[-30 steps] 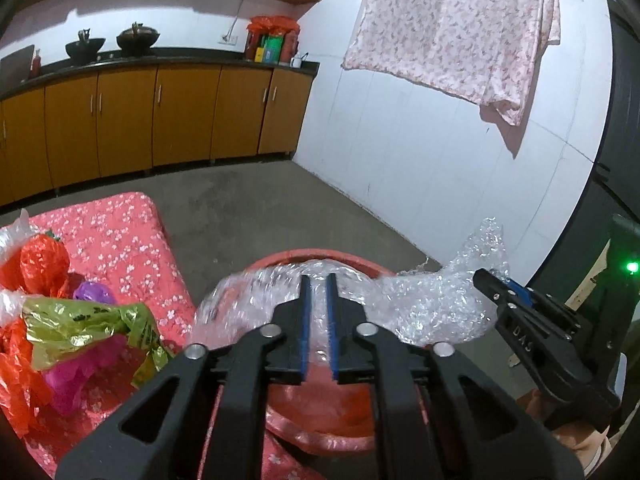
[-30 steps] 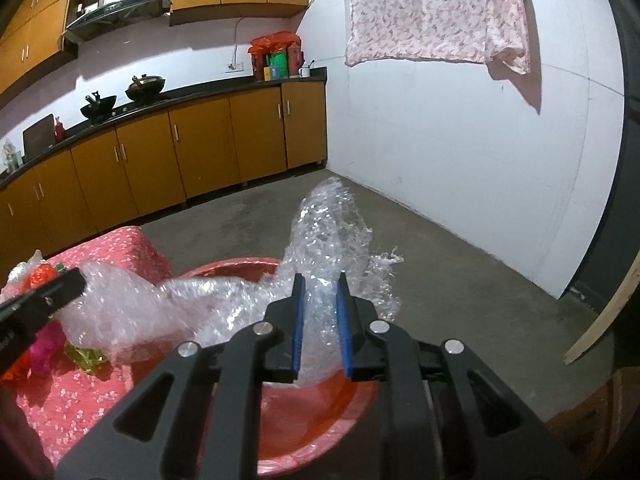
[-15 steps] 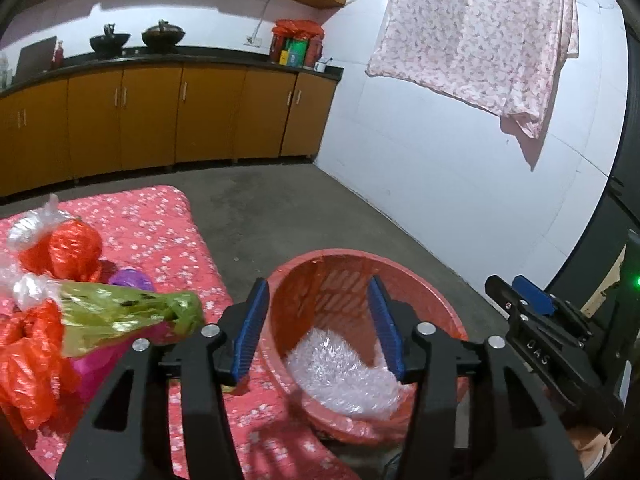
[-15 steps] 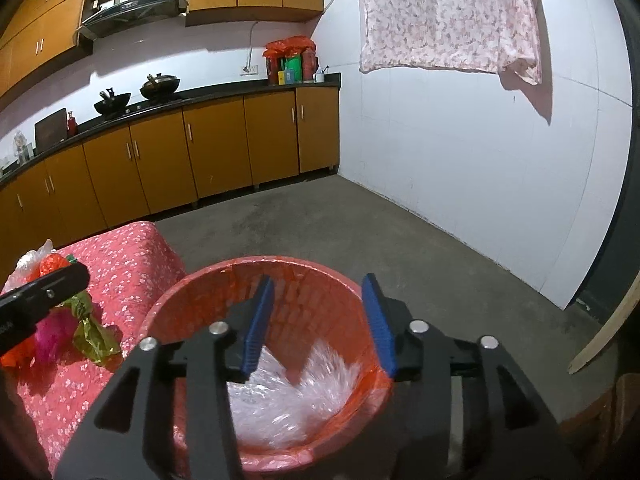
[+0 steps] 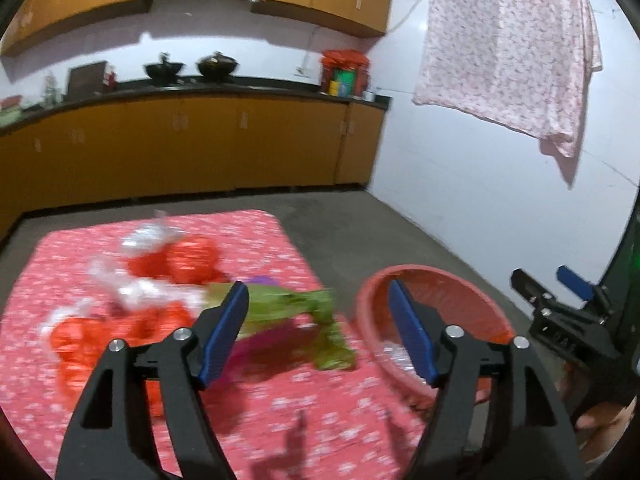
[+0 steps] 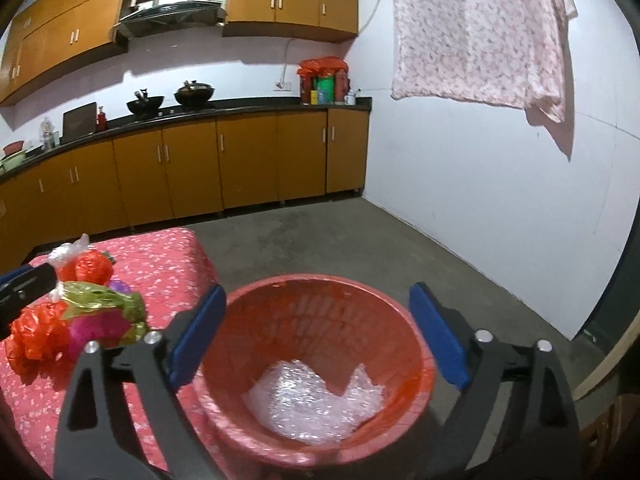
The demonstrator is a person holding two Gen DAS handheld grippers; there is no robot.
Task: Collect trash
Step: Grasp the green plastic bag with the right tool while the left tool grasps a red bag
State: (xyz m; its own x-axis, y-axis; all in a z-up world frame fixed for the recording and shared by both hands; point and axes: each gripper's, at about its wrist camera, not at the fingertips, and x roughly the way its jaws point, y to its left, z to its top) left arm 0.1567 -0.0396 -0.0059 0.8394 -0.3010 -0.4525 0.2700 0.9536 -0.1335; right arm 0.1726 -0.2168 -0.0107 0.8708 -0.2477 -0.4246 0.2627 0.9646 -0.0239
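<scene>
With bubble wrap [image 6: 316, 404] lying in the red basket [image 6: 320, 280], both the left claw [image 5: 316, 336] and right claw [image 6: 316, 344] hang spread and empty, so next comes pinching the green wrapper [image 5: 296, 308] on the surface [image 5: 256, 232].

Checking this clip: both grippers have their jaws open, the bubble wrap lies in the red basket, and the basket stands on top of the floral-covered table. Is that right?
Not quite. The red basket stands beside the floral-covered table, at its edge, not on top of it; the right wrist view shows this. The rest holds: the bubble wrap lies in the basket, and the left gripper and right gripper both have open jaws.
</scene>
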